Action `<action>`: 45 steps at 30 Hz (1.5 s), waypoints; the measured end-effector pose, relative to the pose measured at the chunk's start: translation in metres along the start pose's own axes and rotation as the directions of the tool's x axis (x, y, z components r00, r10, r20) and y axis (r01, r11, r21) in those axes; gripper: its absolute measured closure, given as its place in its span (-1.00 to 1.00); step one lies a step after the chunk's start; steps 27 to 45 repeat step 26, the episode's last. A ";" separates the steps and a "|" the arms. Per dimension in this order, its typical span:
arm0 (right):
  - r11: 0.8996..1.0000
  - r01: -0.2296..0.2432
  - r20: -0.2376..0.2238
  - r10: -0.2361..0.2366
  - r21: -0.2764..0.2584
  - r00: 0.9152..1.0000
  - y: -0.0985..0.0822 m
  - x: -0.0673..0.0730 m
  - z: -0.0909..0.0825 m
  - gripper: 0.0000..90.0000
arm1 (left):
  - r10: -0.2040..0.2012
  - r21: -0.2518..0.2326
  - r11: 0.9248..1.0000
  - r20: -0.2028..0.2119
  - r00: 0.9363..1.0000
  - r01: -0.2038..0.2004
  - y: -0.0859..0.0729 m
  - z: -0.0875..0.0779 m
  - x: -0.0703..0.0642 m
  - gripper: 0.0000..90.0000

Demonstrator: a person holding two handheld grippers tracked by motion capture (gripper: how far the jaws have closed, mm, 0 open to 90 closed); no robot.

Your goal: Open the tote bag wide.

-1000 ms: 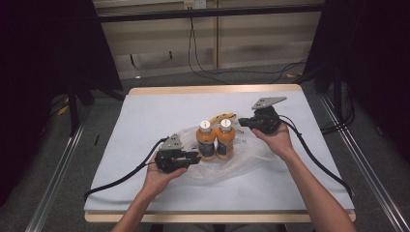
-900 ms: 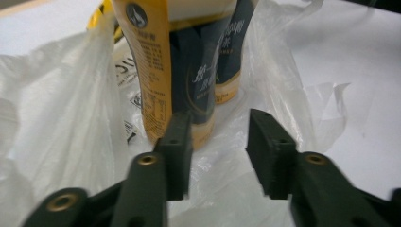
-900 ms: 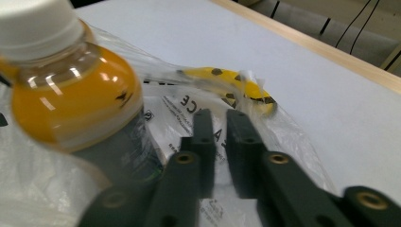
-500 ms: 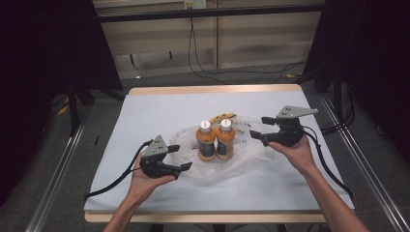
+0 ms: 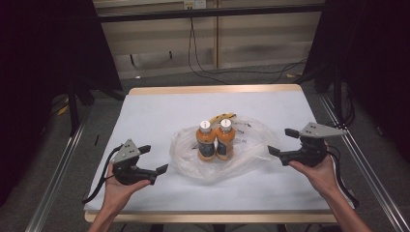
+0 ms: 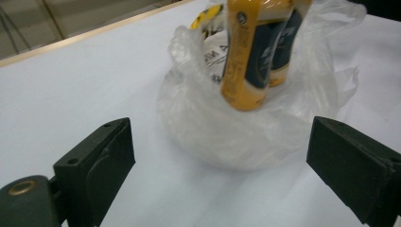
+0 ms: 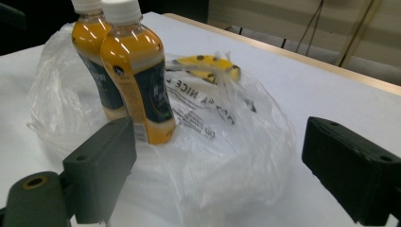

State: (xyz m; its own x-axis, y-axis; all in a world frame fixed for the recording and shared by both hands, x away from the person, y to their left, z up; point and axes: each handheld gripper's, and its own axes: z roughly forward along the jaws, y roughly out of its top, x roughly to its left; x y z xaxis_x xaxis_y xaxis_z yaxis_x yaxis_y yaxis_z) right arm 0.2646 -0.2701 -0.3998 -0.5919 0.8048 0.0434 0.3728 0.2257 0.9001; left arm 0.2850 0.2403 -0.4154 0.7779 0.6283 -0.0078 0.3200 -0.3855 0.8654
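Left tongs (image 5: 153, 159): held in the left hand (image 5: 118, 186) near the front left of the surface (image 5: 159, 108); jaws wide apart with nothing between them, having just been opening; they point toward the bag, well apart from it
Right tongs (image 5: 281, 141): held in the right hand (image 5: 316, 171) at the right side of the surface; jaws spread wide and empty, also just opened; near the bag's right edge but not touching it
Plastic bag (image 5: 241, 154): clear, crumpled, lying open in the middle of the surface; printed black lettering shows on it in the right gripper view
Bottles (image 5: 215, 140): two, orange drink, white caps, dark labels; upright, touching side by side on the bag
Yellow item (image 5: 223, 116): just behind the bottles at the bag's far edge; what it is I cannot tell
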 end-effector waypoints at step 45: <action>0.992 -0.114 0.117 0.118 -0.046 0.986 -0.072 0.037 -0.077 -0.85 | -0.126 0.000 0.992 -0.040 0.991 0.126 -0.064 -0.051 -0.042 -0.91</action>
